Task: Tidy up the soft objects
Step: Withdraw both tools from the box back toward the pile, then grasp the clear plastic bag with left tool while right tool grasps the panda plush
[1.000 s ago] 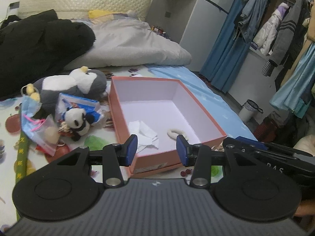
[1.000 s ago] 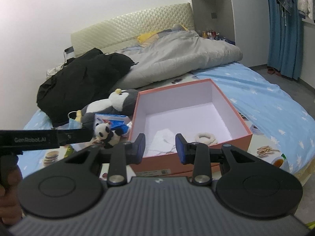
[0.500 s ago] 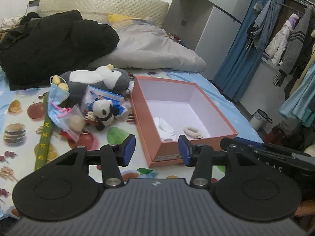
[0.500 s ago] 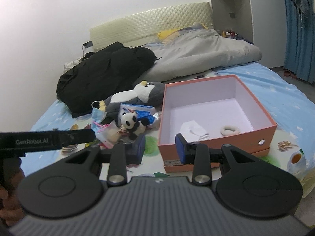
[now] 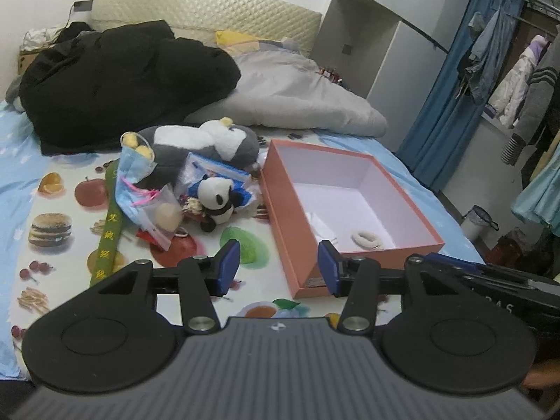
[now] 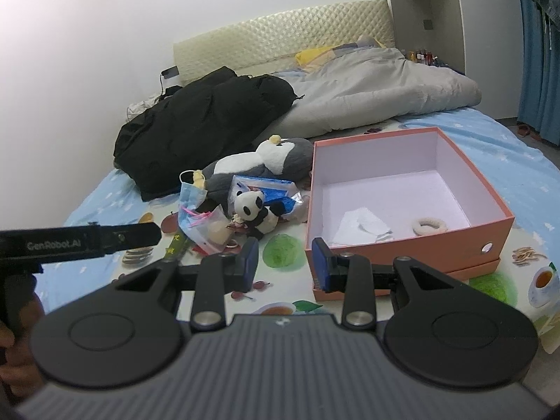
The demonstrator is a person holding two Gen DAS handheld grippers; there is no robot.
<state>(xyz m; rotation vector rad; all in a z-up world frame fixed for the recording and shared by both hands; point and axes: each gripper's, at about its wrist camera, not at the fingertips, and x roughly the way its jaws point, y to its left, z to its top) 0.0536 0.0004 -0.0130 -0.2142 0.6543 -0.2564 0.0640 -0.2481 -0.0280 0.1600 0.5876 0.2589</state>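
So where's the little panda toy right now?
The panda toy lies on the bed, left of the pink box in both views, in front of the big penguin toy and beside a clear bag.

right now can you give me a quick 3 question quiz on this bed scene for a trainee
1. True or false: the orange box already holds the panda plush.
2. Which lies inside the box? A) penguin plush B) white ring C) face mask
3. Fill in: both hand-held grippers, left and right, are ____, holding nothing.

Key: 1 false, the panda lies on the bed beside the box. 2 B. 3 open.
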